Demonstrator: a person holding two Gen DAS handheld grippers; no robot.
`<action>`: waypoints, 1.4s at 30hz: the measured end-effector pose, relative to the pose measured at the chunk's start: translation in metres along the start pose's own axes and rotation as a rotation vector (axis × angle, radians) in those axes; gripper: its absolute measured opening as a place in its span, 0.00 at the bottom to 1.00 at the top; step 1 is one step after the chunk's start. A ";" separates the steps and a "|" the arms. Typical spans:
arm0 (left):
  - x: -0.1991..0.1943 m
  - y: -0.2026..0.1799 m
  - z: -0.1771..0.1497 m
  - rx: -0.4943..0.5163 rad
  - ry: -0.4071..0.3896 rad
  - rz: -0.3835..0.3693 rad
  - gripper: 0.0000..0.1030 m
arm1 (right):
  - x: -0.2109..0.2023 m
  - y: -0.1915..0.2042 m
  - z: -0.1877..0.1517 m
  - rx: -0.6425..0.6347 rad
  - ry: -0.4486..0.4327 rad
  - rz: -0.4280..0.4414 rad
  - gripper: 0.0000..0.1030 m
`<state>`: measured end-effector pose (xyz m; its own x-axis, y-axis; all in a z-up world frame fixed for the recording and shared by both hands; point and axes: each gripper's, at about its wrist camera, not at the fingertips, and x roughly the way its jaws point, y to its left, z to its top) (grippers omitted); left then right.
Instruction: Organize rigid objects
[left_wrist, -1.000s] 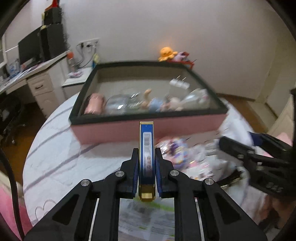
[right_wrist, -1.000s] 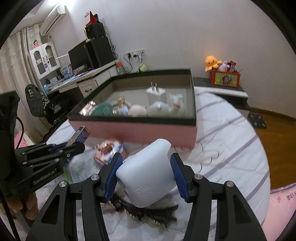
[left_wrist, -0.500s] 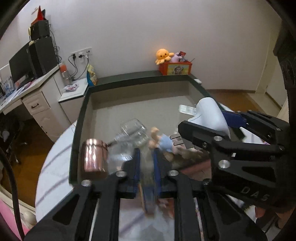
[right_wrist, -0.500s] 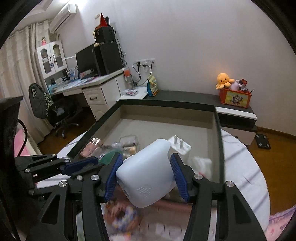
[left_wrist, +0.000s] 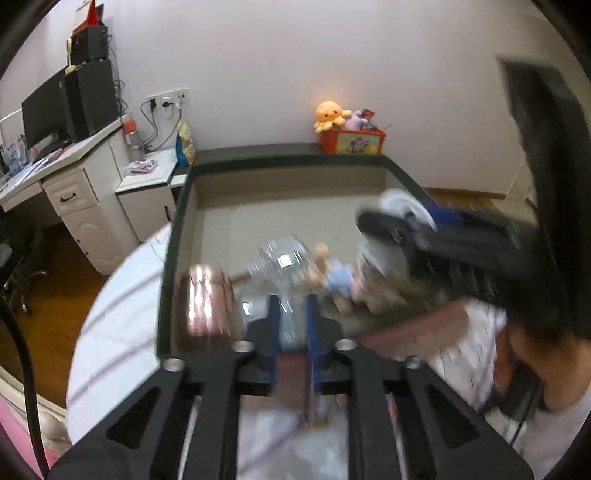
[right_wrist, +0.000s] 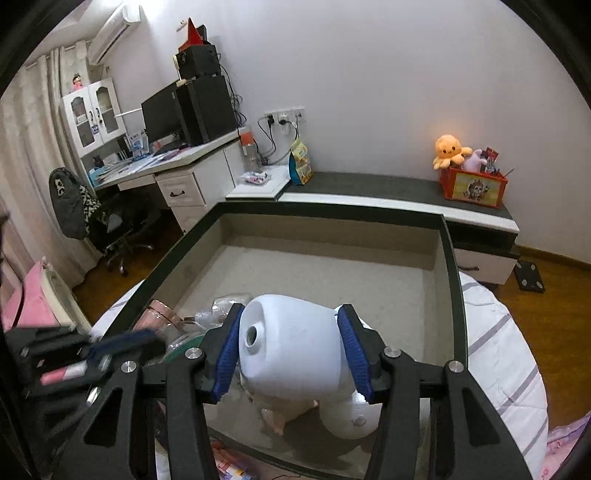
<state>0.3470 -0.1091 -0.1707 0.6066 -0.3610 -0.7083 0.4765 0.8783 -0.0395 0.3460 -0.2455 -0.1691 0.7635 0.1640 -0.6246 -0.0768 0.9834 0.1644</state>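
Note:
My right gripper (right_wrist: 291, 350) is shut on a white plastic jug (right_wrist: 291, 347) and holds it above the near part of the pink storage box (right_wrist: 448, 266). My left gripper (left_wrist: 291, 328) hovers over the box's near wall (left_wrist: 406, 328); the view is blurred. Its blue pads (left_wrist: 274, 332) stand slightly apart. A blue and gold flat box (left_wrist: 314, 402) hangs low by the right pad. I cannot tell whether it is still gripped. Inside the box lie a copper cup (left_wrist: 207, 299), a clear jar (left_wrist: 280, 258) and a small doll (left_wrist: 332, 273).
The box sits on a round table with a striped white cloth (right_wrist: 498, 350). A desk with a monitor (right_wrist: 162, 110) stands at the left. A red bin with plush toys (right_wrist: 474, 182) sits on a low cabinet behind. Packets lie on the table before the box (right_wrist: 229, 465).
Both grippers have moved forward and up over the box. The white jug has tipped so its spout faces the camera. The blue and gold box has slid down between the left fingers.

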 end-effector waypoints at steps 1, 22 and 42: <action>-0.005 -0.005 -0.008 0.003 -0.026 0.022 0.24 | -0.002 0.000 -0.001 0.000 -0.002 0.000 0.51; -0.007 -0.019 -0.061 -0.045 0.075 -0.009 0.58 | -0.045 -0.002 -0.017 0.000 -0.059 0.018 0.49; 0.012 -0.032 -0.073 -0.097 0.197 -0.037 0.87 | -0.082 -0.003 -0.049 0.006 -0.092 0.042 0.49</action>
<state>0.2924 -0.1183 -0.2291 0.4489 -0.3338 -0.8289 0.4274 0.8948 -0.1288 0.2519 -0.2578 -0.1562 0.8157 0.1967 -0.5441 -0.1062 0.9754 0.1934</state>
